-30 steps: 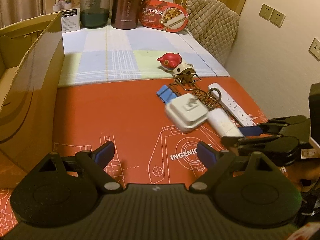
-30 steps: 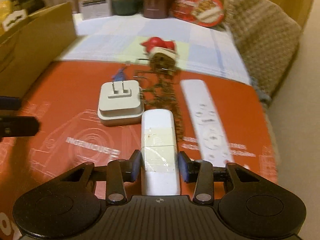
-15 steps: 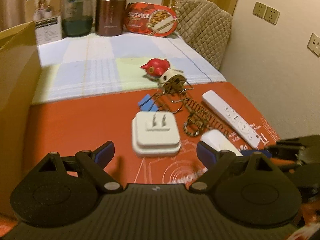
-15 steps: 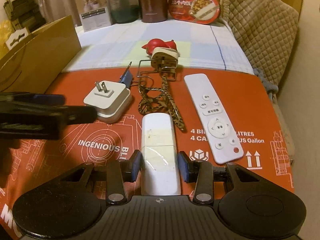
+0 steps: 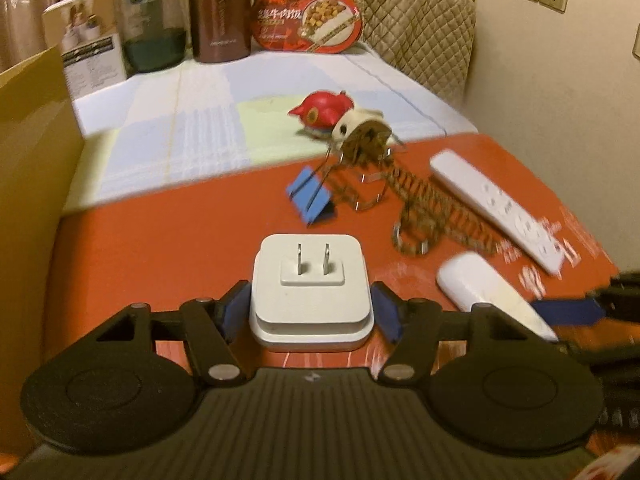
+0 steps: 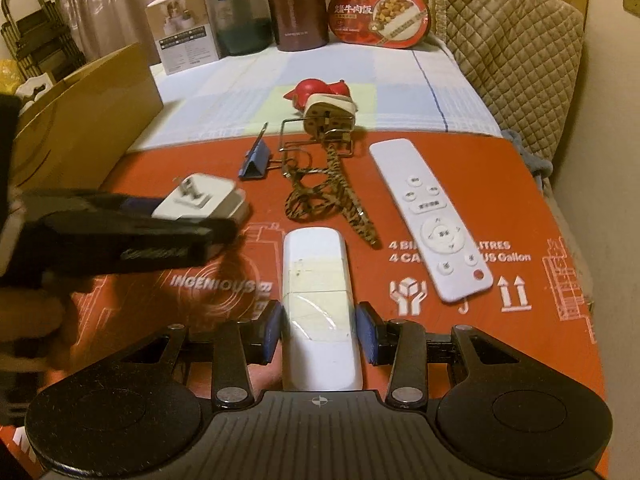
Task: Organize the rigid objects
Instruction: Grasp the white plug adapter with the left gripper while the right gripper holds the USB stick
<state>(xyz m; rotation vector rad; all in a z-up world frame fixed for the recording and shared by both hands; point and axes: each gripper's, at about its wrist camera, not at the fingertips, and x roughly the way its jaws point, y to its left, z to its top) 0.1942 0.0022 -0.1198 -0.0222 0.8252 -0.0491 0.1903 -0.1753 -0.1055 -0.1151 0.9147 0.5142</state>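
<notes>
A white plug adapter [image 5: 310,280] lies prongs-up on the orange mat [image 5: 160,248]. My left gripper [image 5: 311,314] straddles it; its jaws are closing and the blue pads [image 5: 236,312] meet the adapter's two sides. In the right wrist view the adapter [image 6: 200,200] shows behind the blurred left gripper [image 6: 120,236]. My right gripper [image 6: 320,328] is shut on a white oblong device [image 6: 316,280], which rests on the mat to the right of the adapter [image 5: 480,292].
A white remote [image 6: 428,216], a leopard-pattern clip [image 6: 320,196], a blue binder clip [image 6: 254,160] and a red figure [image 5: 324,114] lie farther back. A cardboard box [image 5: 32,160] stands at the left. Jars and packages line the far edge.
My left gripper slid forward and down over the plug adapter and its jaws narrowed onto it. The right gripper kept its hold on the white device and stayed in place.
</notes>
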